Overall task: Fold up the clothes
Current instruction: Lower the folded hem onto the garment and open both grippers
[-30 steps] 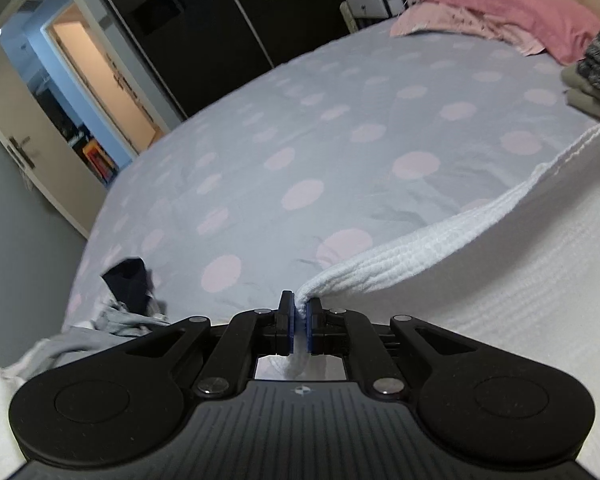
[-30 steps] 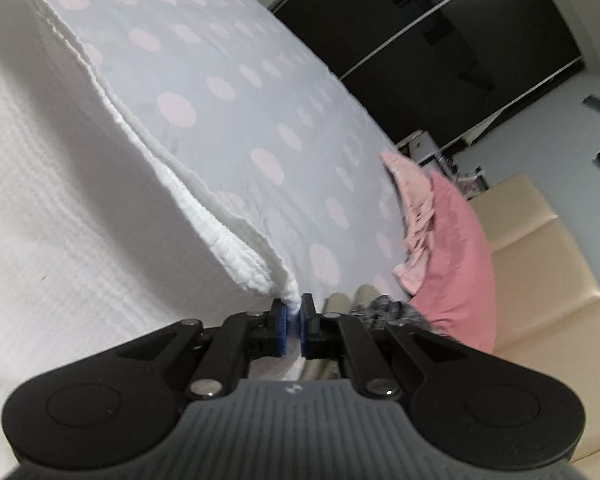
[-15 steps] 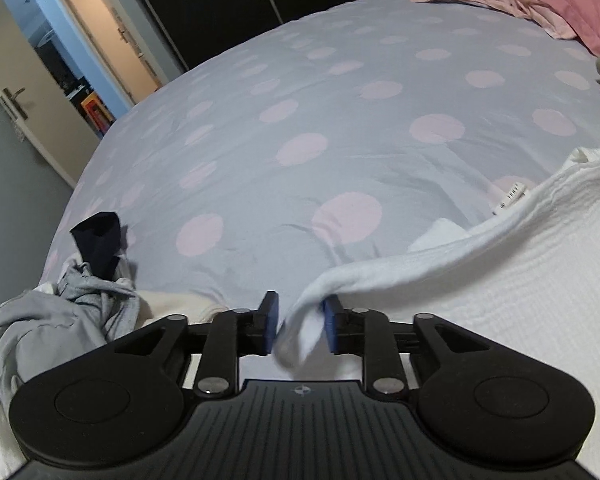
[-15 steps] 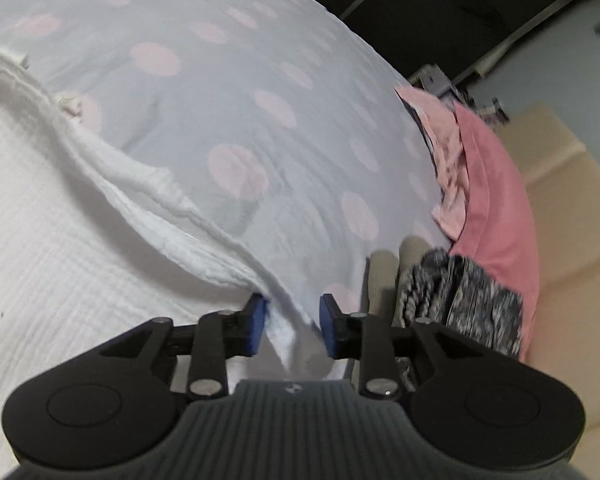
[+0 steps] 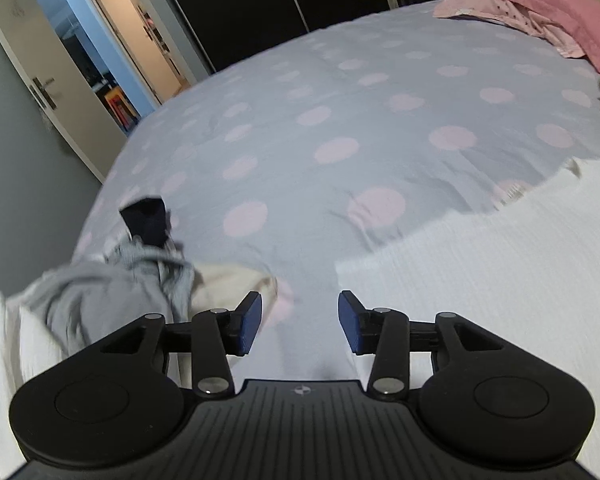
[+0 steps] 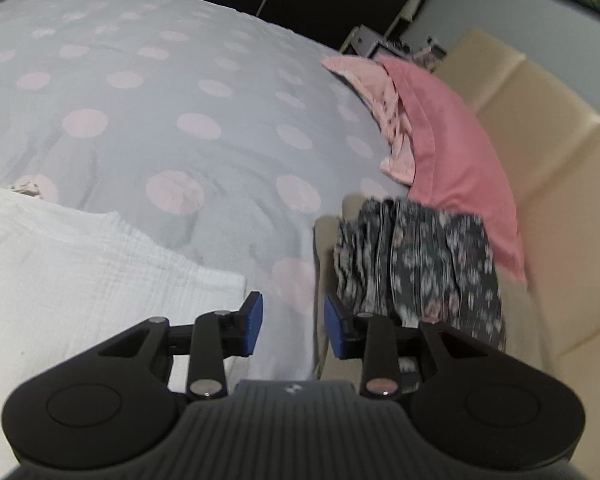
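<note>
A white textured garment (image 5: 488,264) lies flat on the dotted grey bedspread (image 5: 340,112); it also shows in the right wrist view (image 6: 80,264). My left gripper (image 5: 299,322) is open and empty, just left of the garment's near-left corner. My right gripper (image 6: 293,324) is open and empty, just right of the garment's right corner, over bare bedspread (image 6: 180,120).
A heap of grey, cream and dark clothes (image 5: 112,280) lies at the left. A folded dark floral garment (image 6: 420,260) rests on a beige one at the right. Pink pillow (image 6: 452,148) and padded headboard (image 6: 540,152) lie beyond. An open door (image 5: 48,80) is at far left.
Both grippers opened and let go of the white garment's edge, which dropped flat onto the bed. Both grippers have drawn outward off its corners.
</note>
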`<state>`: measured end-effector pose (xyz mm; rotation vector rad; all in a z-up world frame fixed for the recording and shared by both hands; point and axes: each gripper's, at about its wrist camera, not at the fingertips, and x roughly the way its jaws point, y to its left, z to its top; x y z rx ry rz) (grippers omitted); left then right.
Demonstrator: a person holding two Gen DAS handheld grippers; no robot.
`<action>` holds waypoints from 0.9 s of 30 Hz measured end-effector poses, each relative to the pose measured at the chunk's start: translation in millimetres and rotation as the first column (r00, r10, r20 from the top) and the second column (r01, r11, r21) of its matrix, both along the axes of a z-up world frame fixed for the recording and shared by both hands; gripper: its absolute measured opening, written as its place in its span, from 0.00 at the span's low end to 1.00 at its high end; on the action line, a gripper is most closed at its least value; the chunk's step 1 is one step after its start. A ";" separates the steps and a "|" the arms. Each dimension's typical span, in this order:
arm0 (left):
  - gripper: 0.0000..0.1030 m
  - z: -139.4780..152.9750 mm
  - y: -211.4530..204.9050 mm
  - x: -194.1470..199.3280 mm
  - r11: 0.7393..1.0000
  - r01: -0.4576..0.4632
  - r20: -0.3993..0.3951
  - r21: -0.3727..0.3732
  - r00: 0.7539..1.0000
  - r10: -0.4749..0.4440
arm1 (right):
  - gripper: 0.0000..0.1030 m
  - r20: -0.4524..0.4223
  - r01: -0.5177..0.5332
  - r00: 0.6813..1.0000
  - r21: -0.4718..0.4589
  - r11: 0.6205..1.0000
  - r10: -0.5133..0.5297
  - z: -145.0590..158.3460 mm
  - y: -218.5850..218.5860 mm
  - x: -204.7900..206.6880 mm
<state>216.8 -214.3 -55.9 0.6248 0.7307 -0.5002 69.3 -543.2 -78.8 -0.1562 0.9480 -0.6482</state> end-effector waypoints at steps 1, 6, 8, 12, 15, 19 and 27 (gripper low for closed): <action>0.39 -0.9 5.6 -6.2 1.000 0.005 -0.010 0.000 1.000 -0.005 | 0.36 0.002 0.003 1.000 0.024 1.000 -0.003 2.1 1.2 -7.1; 0.40 -8.3 35.0 -41.1 0.996 0.084 -0.062 0.006 0.995 -0.083 | 0.36 -0.005 -0.032 0.999 0.139 0.990 0.033 1.6 17.9 -51.8; 0.43 -10.8 47.1 -56.5 0.994 0.111 -0.086 0.002 0.990 -0.110 | 0.36 -0.007 -0.049 0.999 0.183 0.982 0.051 0.2 25.4 -70.5; 0.47 -19.8 64.6 -83.6 0.987 0.157 -0.135 0.013 0.979 -0.154 | 0.40 -0.016 -0.057 0.998 0.243 0.968 0.063 -7.3 35.6 -108.1; 0.50 -30.0 74.2 -100.5 0.986 0.168 -0.172 0.016 0.972 -0.163 | 0.41 -0.016 -0.032 0.999 0.290 0.957 0.038 -17.7 37.2 -134.8; 0.52 -48.6 84.9 -120.7 0.989 0.149 -0.220 -0.005 0.964 -0.147 | 0.44 -0.011 0.066 0.998 0.385 0.920 -0.067 -34.9 27.1 -160.4; 0.52 -81.1 85.1 -140.5 0.989 0.142 -0.272 0.028 0.954 -0.129 | 0.50 0.011 0.179 0.974 0.582 0.793 -0.228 -57.6 10.9 -179.4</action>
